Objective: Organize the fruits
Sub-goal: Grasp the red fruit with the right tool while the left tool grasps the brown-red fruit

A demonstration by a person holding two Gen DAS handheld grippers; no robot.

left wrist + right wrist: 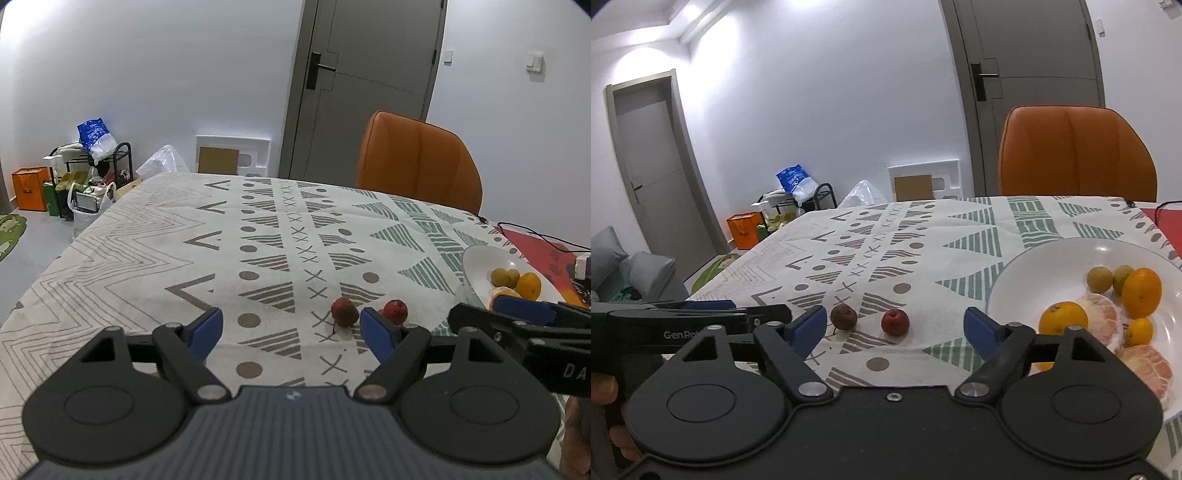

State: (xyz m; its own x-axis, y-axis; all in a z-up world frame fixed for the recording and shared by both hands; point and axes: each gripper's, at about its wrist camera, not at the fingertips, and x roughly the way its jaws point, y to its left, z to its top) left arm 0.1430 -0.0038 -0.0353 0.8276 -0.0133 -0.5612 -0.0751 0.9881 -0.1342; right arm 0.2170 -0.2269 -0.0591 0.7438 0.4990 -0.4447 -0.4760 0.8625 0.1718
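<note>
Two small red fruits lie on the patterned tablecloth: a dark wrinkled one and a brighter red one to its right. A white bowl on the right holds oranges, small green-yellow fruits and peeled pomelo pieces. My left gripper is open and empty, just short of the dark fruit. My right gripper is open and empty, with both red fruits just beyond its fingertips. Each gripper shows side-on in the other's view.
An orange chair stands behind the table's far edge. A red mat with a black cable lies at the far right. The table's left edge drops to the floor with a shoe rack and bags.
</note>
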